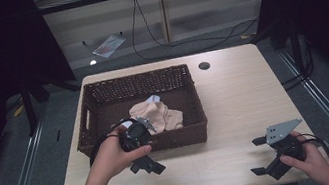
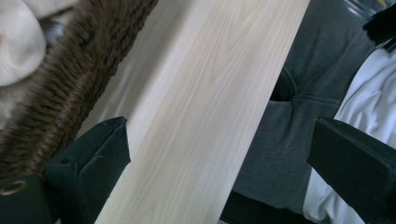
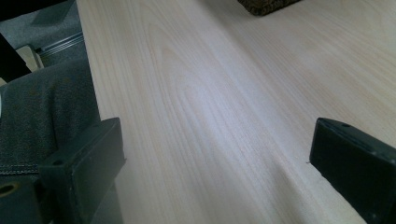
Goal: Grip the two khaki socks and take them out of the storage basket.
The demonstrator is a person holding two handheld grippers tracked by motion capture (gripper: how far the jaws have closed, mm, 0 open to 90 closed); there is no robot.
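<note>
Cloth (image 1: pixel 156 114) lies in the basket (image 1: pixel 96 91) just beyond the left gripper (image 1: pixel 147 165), jaws spread; right gripper (image 1: pixel 263 155) likewise spread over the table (image 1: pixel 234 96)

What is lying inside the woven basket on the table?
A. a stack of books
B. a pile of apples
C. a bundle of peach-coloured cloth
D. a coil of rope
C: the high view shows a crumpled peach-coloured cloth lying in the dark wicker basket, just beyond the left gripper.
</note>
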